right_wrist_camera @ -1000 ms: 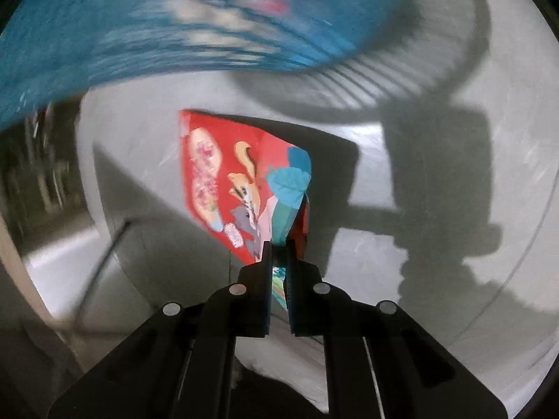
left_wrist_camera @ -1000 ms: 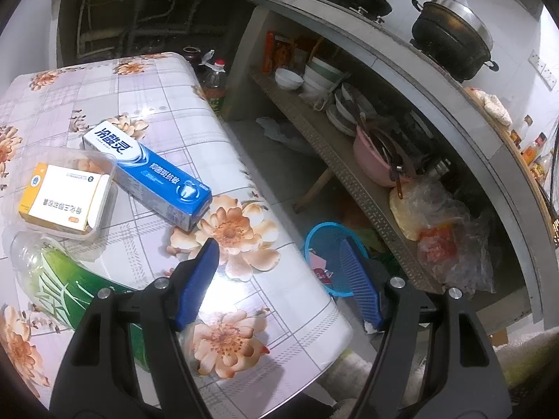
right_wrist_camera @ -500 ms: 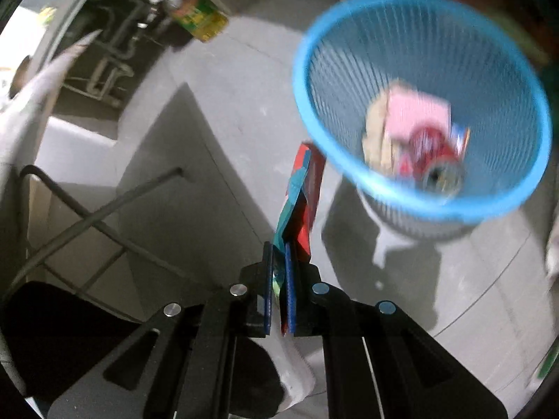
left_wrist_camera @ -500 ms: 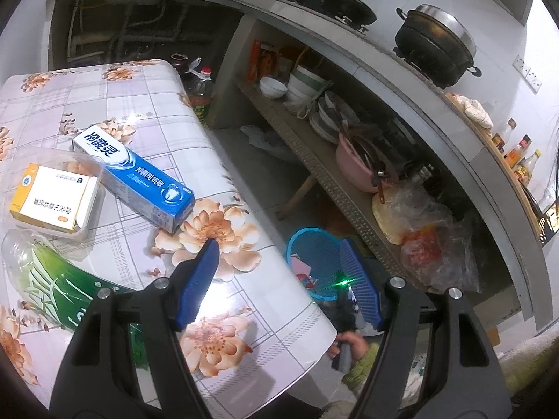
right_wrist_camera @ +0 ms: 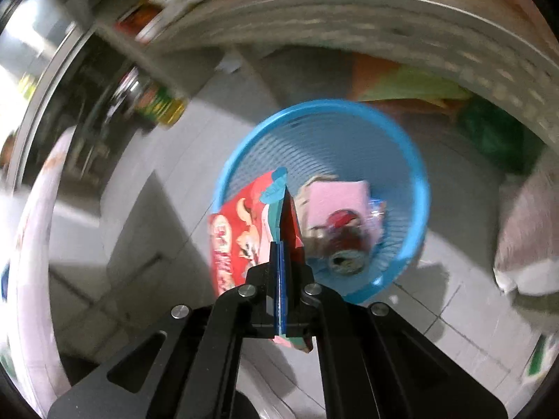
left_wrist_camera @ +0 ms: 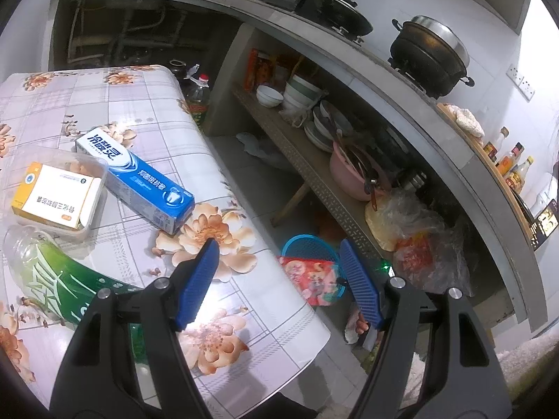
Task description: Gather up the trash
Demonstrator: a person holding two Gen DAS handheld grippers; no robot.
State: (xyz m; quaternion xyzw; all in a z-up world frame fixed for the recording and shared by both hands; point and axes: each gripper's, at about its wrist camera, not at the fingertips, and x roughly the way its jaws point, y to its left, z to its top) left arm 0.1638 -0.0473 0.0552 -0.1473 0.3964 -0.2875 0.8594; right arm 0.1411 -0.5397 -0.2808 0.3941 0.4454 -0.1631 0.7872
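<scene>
Left view is sharp, with white glare on the tablecloth and dim shelf recesses. Right view is motion-blurred toward its edges — hard shadows on the floor. Both show fisheye bending.

Red cartoon-printed wrapper, blue mesh basket, peach-flowered checked tablecloth, blue-white toothpaste box

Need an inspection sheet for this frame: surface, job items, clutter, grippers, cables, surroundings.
Surface: table with floral cloth; grey tiled floor.
Job's things: red snack wrapper pinched over blue mesh bin, which holds a can and pink paper.
Clutter: toothpaste box, medicine box in clear tray, green bottle on table.
Grippers: right gripper shut on wrapper; left gripper open, empty, over the table edge.
Cables: nothing seen.
Surroundings: shelf of bowls, black pot.
</scene>
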